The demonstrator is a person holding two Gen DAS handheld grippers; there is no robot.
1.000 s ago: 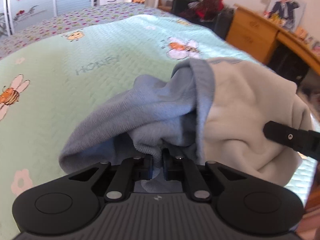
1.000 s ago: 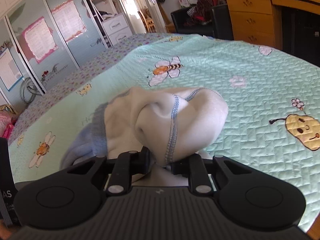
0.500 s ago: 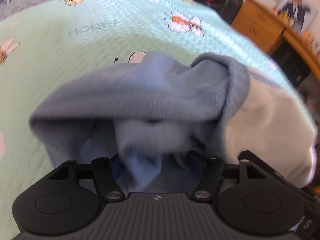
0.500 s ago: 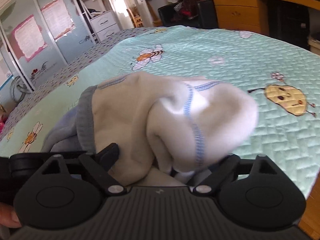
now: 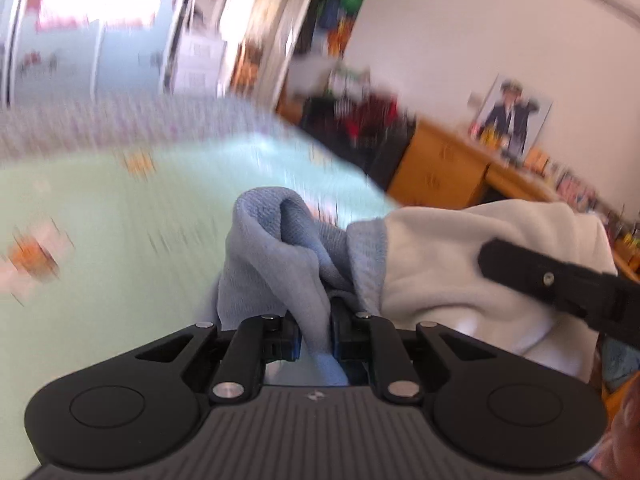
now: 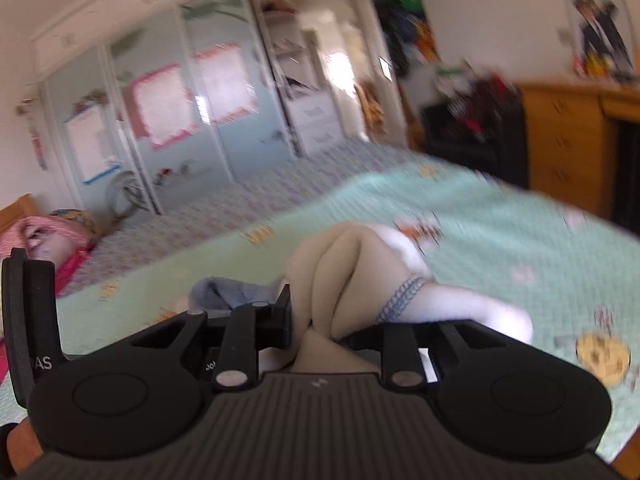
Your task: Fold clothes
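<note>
A garment, blue on one side and cream on the other, hangs bunched above the green bee-print bed cover. My left gripper is closing, and a fold of the blue cloth is pinched between its pads. In the right wrist view my right gripper is closing too, with a thick cream fold with blue stitching filling its jaws. The blue part shows just left of it. A finger of the right gripper crosses the cream cloth in the left wrist view. Both views are motion-blurred.
A wooden desk with drawers runs along the right wall, with a dark chair piled with clothes beside it. Sliding wardrobe doors stand beyond the bed. A pink pillow lies at the far left.
Both grippers opened wide on the cloth half a second ago and have closed on it again. Both have risen, lifting the garment off the bed; the views now show more of the room.
</note>
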